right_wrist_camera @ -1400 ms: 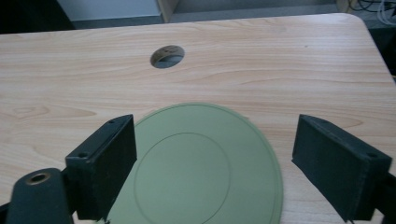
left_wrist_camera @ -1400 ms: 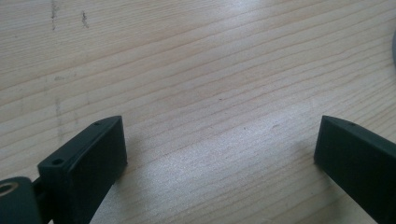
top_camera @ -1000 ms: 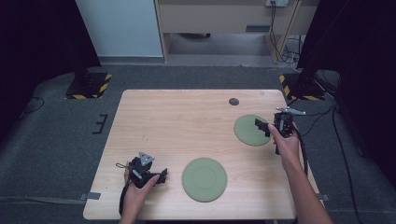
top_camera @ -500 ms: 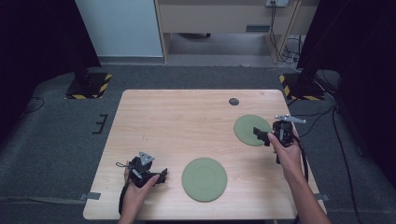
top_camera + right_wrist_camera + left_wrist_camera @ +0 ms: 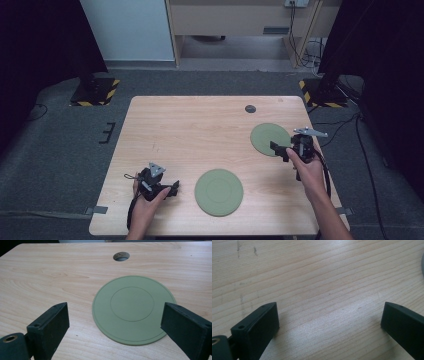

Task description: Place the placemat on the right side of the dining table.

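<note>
Before green plate (image 5: pixel 133 308), right gripper (image 5: pixel 115 322) jaws wide

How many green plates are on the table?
2. One flat round green plate lies near the table's right edge, just in front of the right tongs. The other flat round green plate lies near the front edge, right of the left tongs.

Even overhead light keeps the wooden table (image 5: pixel 200 130) bright, while the upper corners and sides of the high view sink into darkness. Both gripper views are soft: near jaws blur, with faint shadows beneath them.
</note>
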`<state>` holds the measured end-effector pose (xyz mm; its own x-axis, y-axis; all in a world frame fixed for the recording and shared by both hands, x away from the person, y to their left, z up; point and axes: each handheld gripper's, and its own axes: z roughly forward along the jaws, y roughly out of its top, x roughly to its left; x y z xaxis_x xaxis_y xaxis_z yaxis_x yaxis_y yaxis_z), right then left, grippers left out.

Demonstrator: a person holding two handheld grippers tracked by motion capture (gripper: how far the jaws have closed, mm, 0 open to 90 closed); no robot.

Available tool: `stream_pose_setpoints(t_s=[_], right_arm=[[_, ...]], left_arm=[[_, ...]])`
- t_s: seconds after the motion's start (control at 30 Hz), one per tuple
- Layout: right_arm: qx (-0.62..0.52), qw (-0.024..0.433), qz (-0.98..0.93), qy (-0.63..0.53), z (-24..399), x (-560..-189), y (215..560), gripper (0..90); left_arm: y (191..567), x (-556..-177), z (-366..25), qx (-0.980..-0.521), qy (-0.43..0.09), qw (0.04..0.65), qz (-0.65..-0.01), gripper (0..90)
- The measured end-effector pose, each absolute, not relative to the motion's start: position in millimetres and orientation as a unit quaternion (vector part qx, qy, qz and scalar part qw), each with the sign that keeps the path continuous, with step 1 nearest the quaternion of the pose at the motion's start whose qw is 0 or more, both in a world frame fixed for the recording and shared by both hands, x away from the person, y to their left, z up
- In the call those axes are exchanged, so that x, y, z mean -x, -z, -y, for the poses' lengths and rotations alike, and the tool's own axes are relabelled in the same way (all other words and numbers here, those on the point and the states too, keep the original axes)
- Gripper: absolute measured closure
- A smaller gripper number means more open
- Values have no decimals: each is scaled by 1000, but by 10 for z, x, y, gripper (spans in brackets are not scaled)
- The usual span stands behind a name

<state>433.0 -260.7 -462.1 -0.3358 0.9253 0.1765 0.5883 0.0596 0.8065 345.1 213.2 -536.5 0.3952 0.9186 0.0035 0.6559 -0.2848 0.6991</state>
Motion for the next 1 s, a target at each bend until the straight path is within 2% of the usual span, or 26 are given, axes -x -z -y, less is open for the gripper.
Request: stream_pose_setpoints(t_s=[1.0], right_arm=[[-498,182,-741,-412,2405,-3912,4779,79]], left_arm=[[5365,-3450,-2129,-774,-211,313,-508,11]])
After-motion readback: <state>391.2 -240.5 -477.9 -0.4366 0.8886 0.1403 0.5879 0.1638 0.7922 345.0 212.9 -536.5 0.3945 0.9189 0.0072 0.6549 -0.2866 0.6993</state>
